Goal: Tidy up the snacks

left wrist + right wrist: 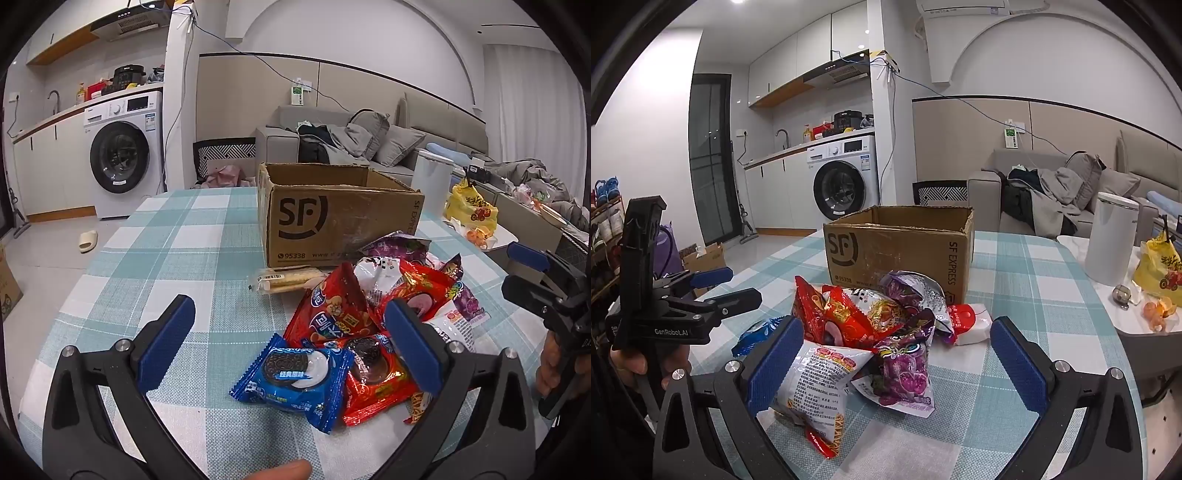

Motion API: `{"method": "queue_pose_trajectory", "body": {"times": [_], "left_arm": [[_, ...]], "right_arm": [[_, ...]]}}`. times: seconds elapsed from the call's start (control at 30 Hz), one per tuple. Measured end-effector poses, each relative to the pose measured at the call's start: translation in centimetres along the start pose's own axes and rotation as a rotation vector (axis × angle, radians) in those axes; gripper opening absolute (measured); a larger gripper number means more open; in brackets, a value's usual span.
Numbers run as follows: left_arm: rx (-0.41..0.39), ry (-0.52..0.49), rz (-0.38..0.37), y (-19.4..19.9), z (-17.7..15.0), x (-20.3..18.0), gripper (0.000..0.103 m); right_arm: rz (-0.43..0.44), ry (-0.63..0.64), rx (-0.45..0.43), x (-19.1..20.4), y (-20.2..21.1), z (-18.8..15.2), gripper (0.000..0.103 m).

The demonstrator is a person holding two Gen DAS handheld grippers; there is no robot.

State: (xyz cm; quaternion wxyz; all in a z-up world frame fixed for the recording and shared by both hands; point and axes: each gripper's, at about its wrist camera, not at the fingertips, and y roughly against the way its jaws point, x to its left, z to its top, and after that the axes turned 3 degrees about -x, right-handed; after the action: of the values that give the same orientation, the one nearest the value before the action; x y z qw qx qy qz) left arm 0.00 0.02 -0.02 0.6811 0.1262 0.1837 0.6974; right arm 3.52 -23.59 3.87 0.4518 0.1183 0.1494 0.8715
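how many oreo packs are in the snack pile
2 that show. The blue oreo pack lies nearest the left gripper, at the pile's front edge. The red oreo pack lies touching it on its right, partly behind a finger pad. More may be buried under the other packets.

Your left gripper (290, 341) and right gripper (897, 360) are black plastic, blue ribbed pads, silver screws, "GenRobot.AI" lettering, I think.

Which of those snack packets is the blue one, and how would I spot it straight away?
Start at the cardboard box on the checked tablecloth; the snack pile lies in front of it. The blue cookie packet lies flat at the pile's near left edge: the only blue wrapper, picturing a dark sandwich cookie.
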Motion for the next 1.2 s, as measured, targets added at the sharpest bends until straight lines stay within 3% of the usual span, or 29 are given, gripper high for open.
{"method": "queue_pose_trajectory", "body": {"times": [1.2], "left_arm": [[0.000, 0.000, 0.000, -0.09, 0.24, 0.75, 0.102]], "right_arm": [[-0.002, 0.001, 0.003, 0.02, 0.01, 0.12, 0.103]]}}
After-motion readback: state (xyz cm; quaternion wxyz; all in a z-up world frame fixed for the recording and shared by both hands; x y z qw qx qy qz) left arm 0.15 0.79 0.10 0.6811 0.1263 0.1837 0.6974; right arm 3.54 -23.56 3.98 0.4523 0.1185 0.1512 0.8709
